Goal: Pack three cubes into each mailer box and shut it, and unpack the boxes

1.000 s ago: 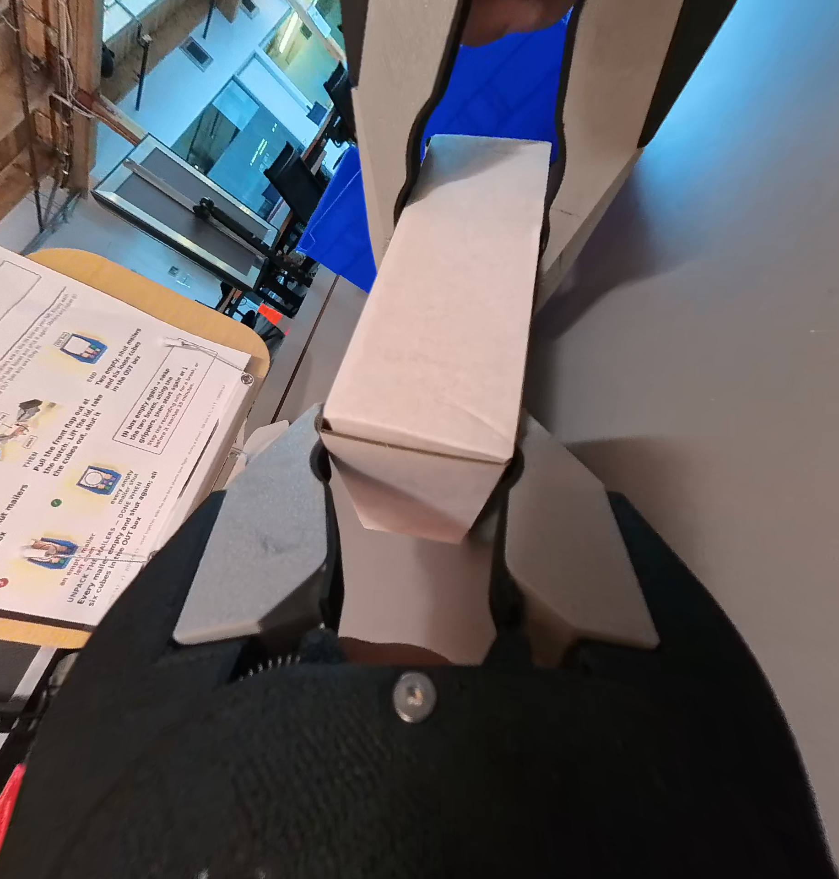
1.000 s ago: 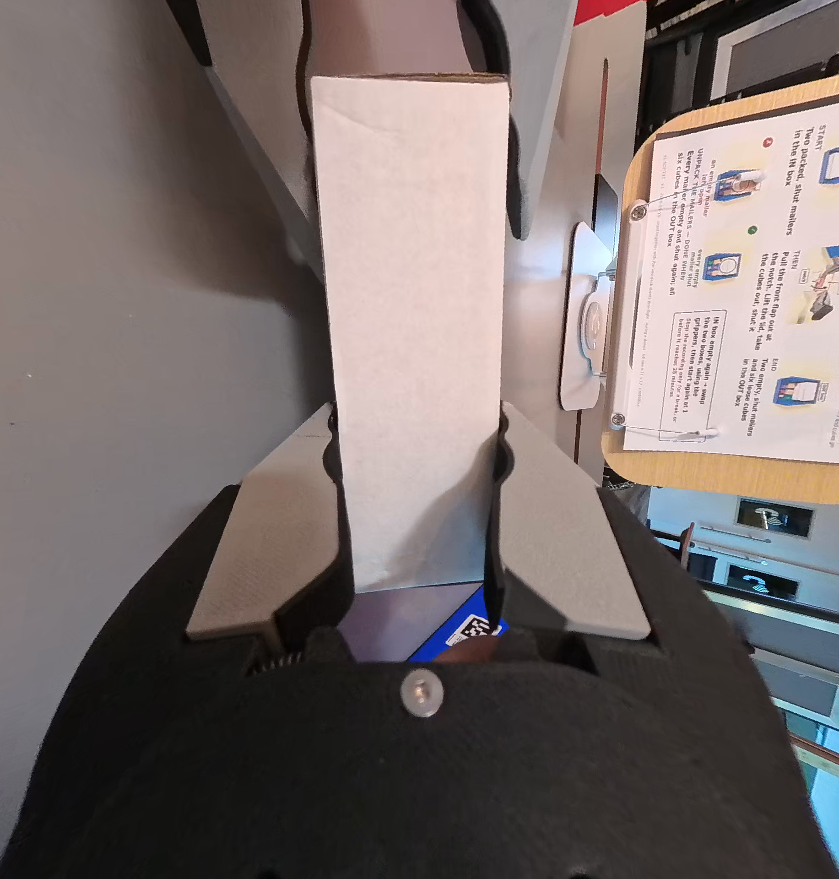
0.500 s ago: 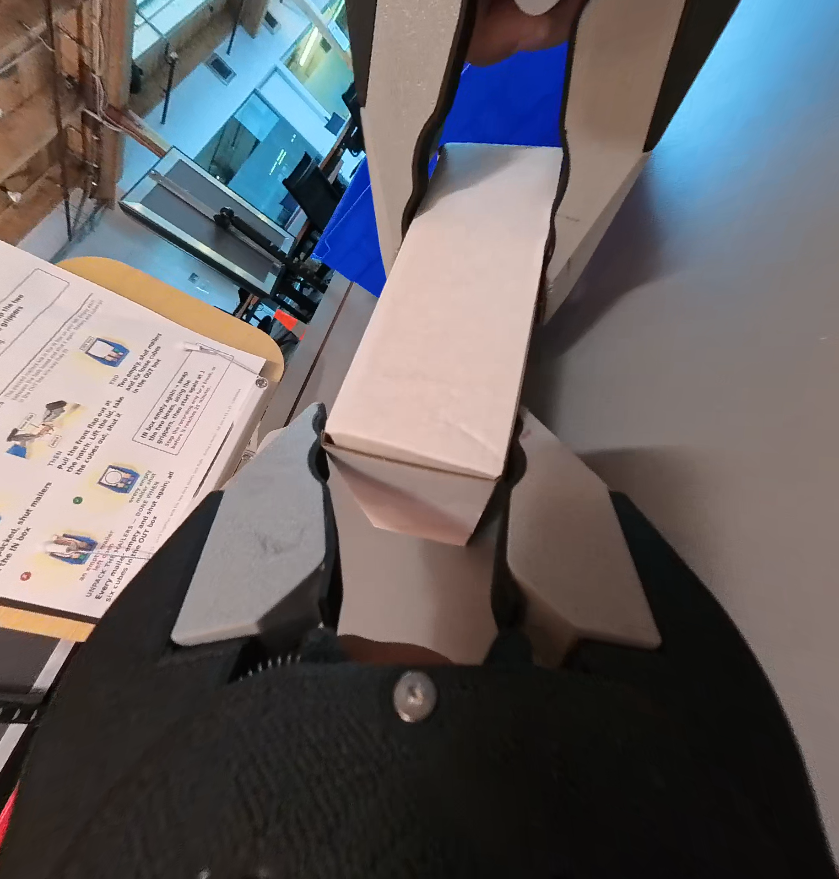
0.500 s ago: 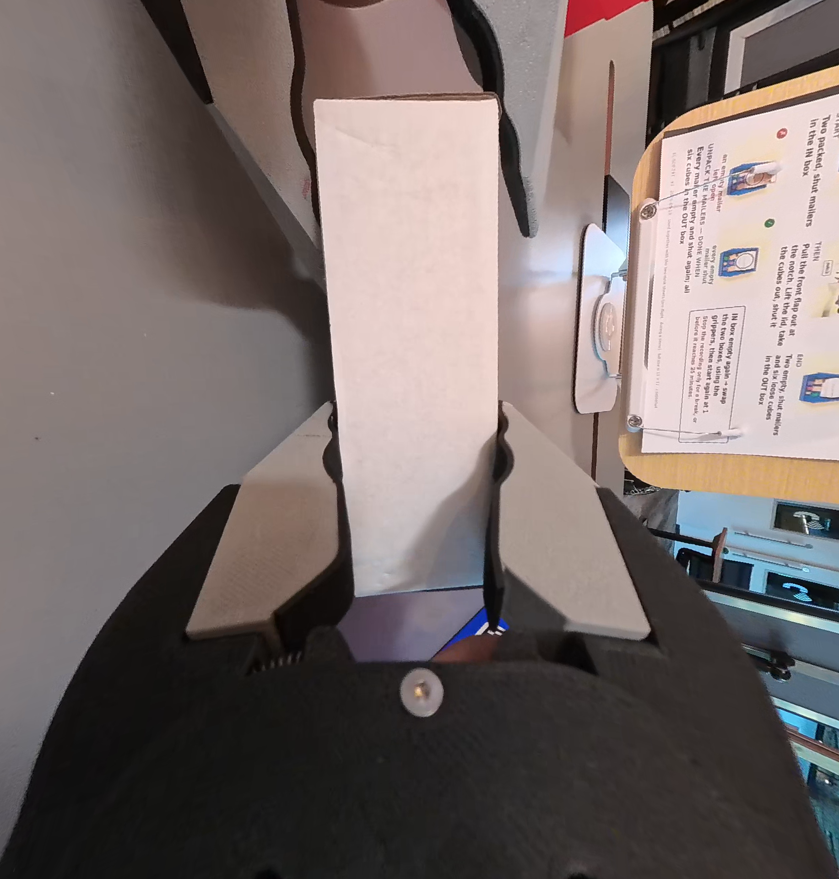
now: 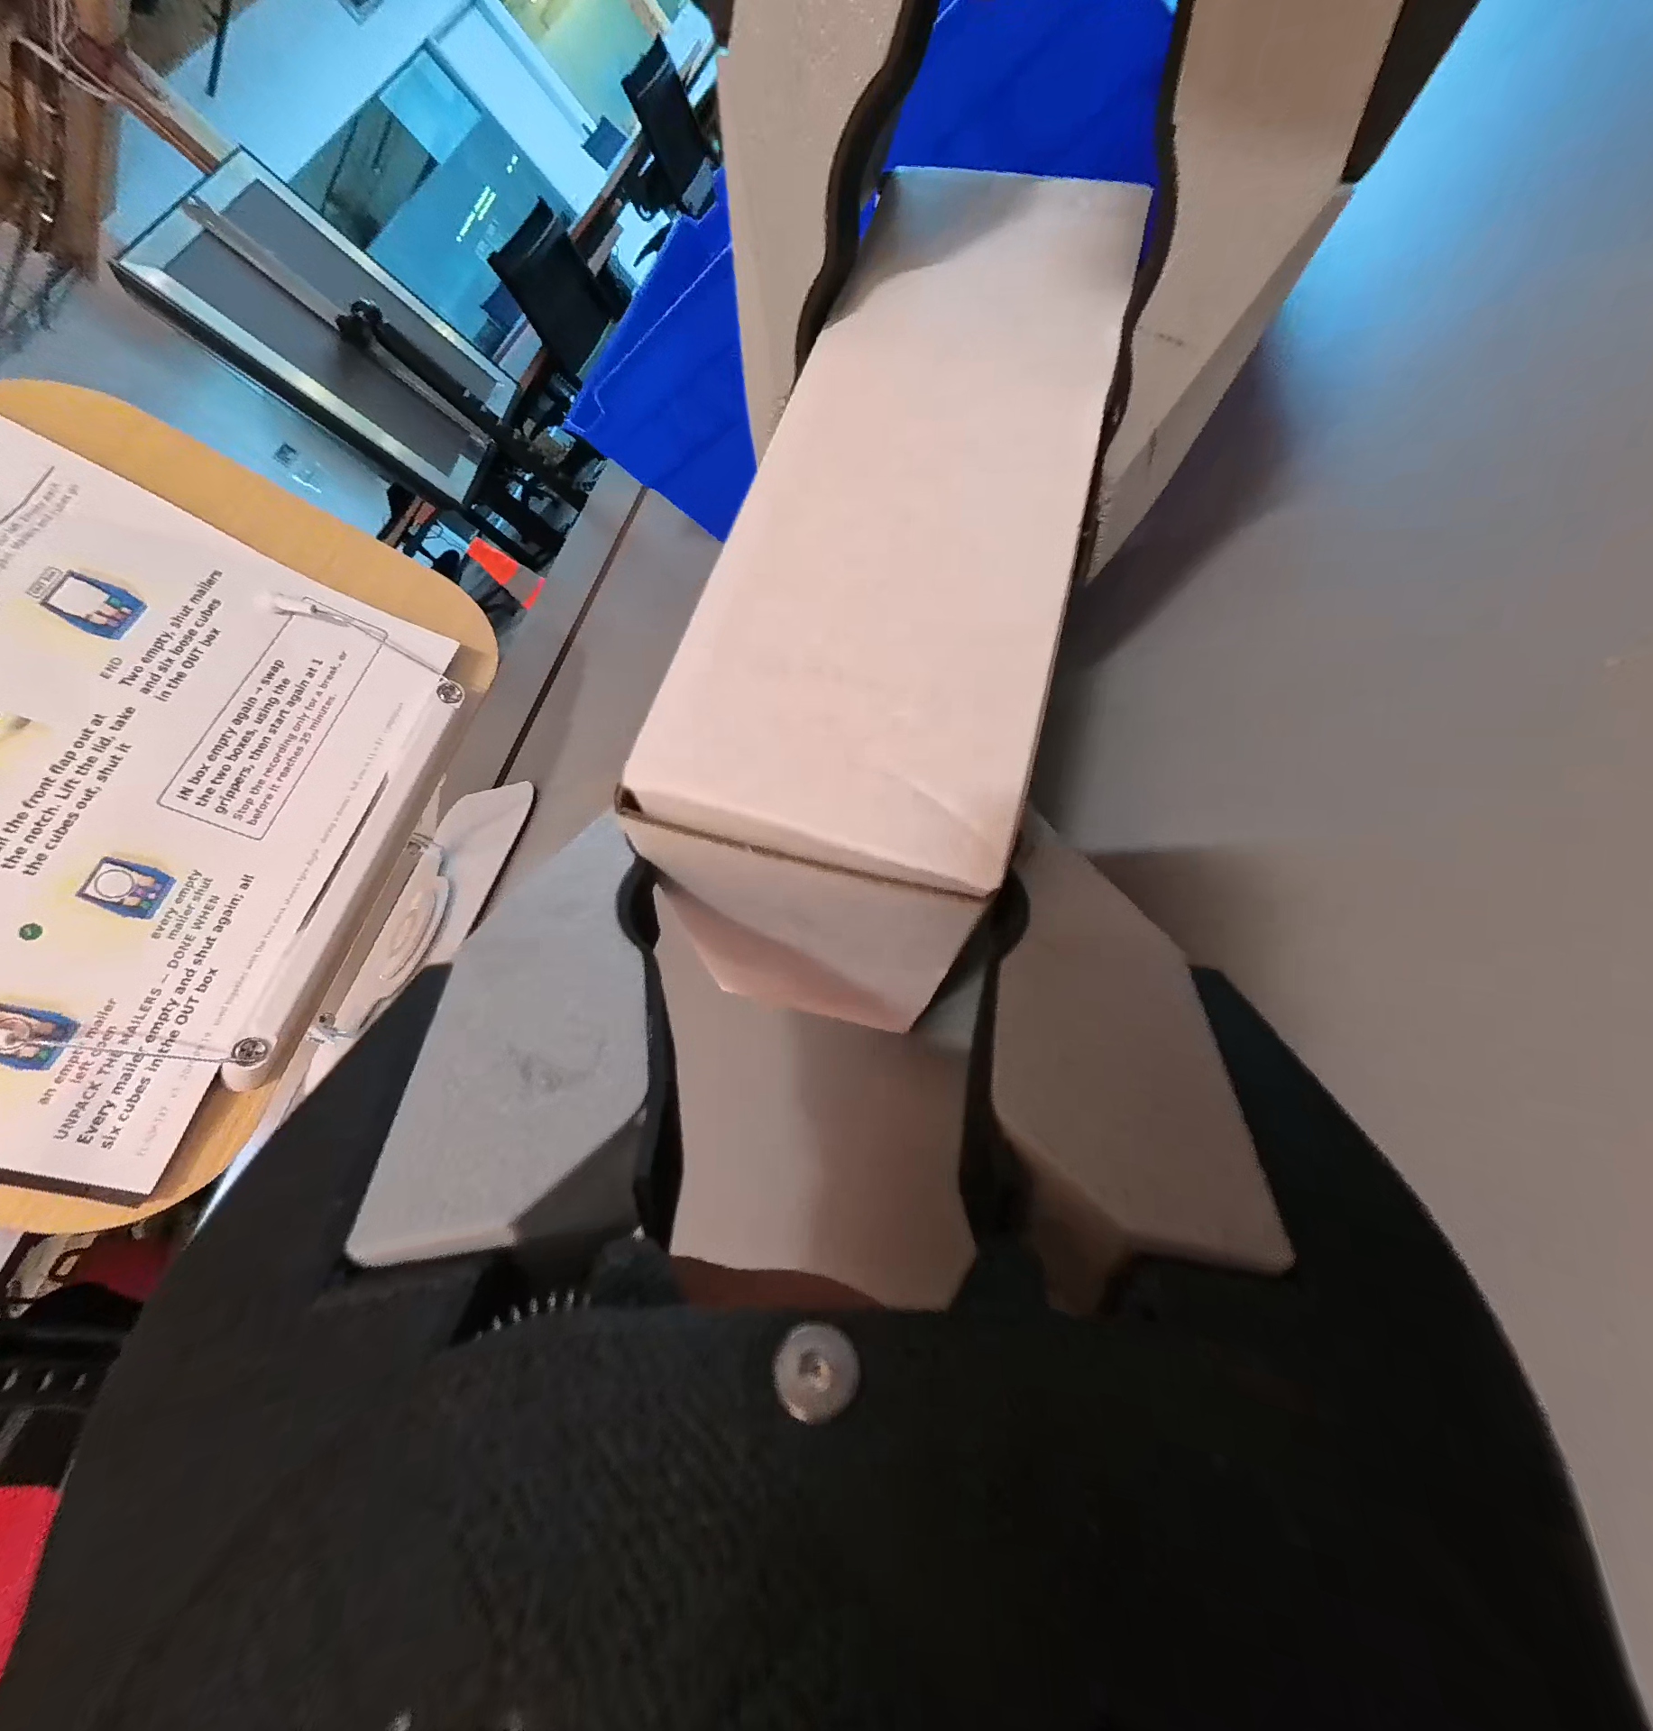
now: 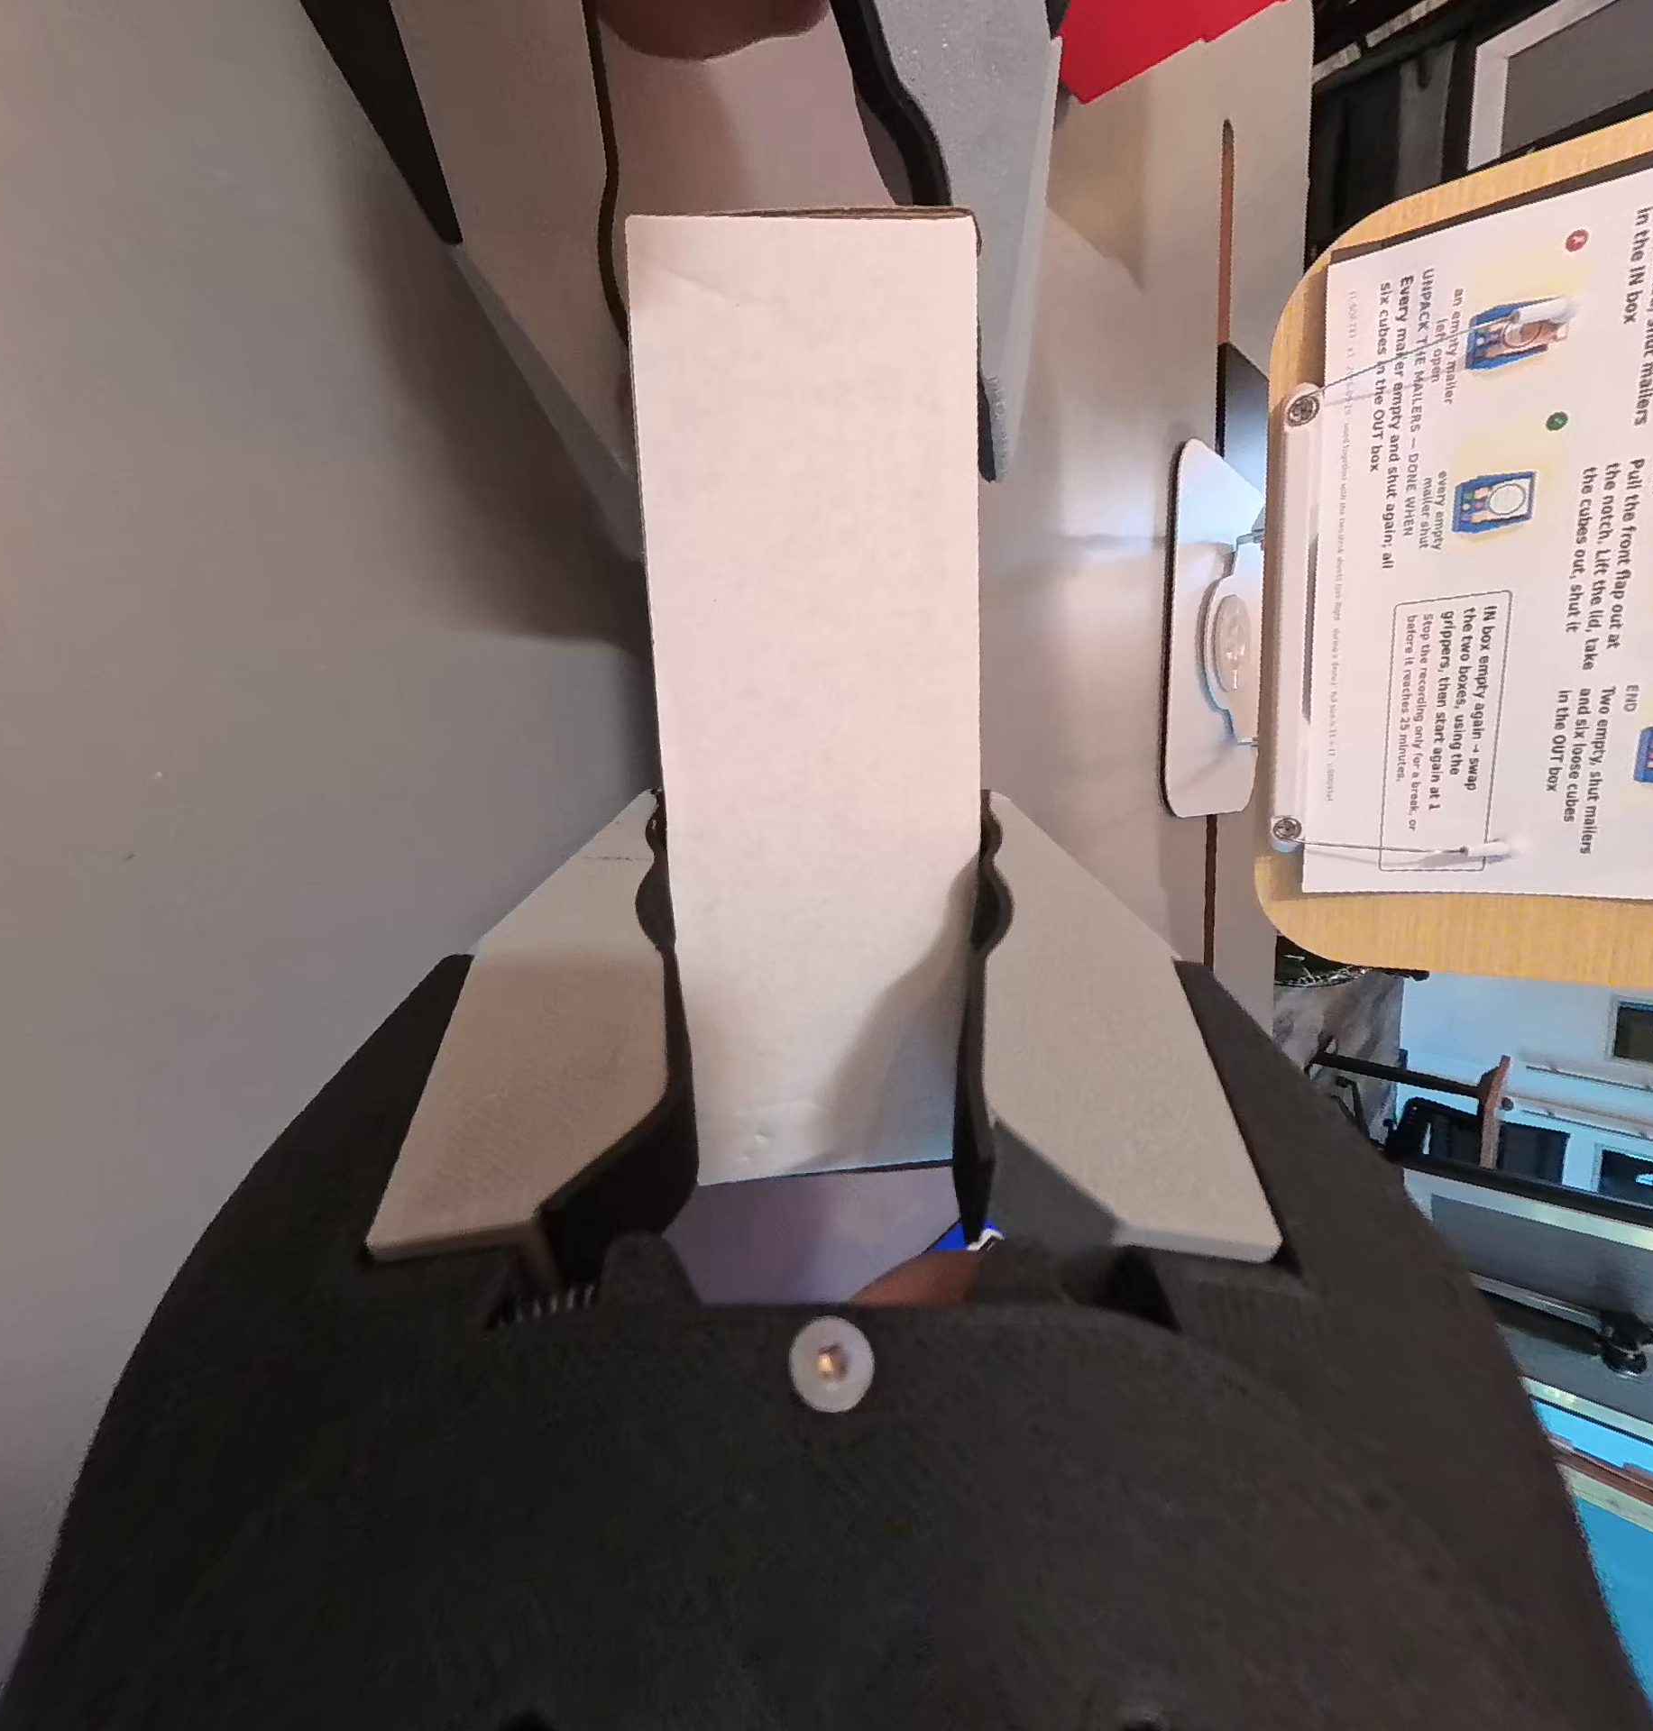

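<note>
Left wrist view shows the left gripper [image 5: 827, 899] with its jaws clenched on one end of a white mailer box [image 5: 897, 562], which is shut and held clear of the grey worktop [image 5: 1413, 843]. The box runs lengthwise away from the camera, its near end face tucked between the grey fingers [image 5: 522, 1077]. At its far end the right gripper [image 5: 982, 215] reaches in from the top of the picture and clasps the box from the opposite side, so the box spans between the two tools. Behind that far end sits a blue bin [image 5: 672, 403]. To the left, a wooden board [image 5: 447, 618] carries a printed instruction sheet [image 5: 148, 824] pinned under screws and thin wire.

Right wrist view gives the same grip from the other end: the right gripper [image 6: 822, 843] has its jaws pressed against the long side walls of the mailer box [image 6: 804, 656], whose broad white face fills the gap between the fingers. The left gripper [image 6: 785, 187] meets the box at the top of the picture. A sliver of blue shows beneath the box close to the camera. On the right stands the wooden board [image 6: 1291, 899] with the instruction sheet [image 6: 1506, 562], and just beside it a white bracket [image 6: 1206, 637] lies against the worktop [image 6: 241, 562]. Whether cubes are inside the box cannot be told.
</note>
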Demonstrator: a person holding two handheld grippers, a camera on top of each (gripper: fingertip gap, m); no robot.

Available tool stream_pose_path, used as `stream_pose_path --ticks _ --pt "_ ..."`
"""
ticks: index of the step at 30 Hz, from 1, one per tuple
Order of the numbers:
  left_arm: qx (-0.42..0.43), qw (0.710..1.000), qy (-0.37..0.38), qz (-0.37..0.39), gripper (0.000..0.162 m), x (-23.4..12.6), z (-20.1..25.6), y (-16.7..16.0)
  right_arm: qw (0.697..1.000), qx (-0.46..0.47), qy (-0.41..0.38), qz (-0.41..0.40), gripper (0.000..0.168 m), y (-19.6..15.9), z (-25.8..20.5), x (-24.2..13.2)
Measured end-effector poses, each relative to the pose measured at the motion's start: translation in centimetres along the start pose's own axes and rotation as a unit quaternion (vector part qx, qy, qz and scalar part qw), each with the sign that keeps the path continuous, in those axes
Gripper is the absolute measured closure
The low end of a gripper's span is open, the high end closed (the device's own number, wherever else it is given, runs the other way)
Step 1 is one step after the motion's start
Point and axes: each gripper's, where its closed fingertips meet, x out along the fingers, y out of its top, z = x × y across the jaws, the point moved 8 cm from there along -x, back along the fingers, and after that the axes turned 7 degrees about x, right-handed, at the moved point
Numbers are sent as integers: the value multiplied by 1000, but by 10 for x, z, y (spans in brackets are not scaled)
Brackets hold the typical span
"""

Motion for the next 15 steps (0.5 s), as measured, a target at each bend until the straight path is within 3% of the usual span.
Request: stream_pose_path --ticks 15 --pt "-16 1000 19 6 87 5 0 2 999 20 26 23 106 -2 3 -2"
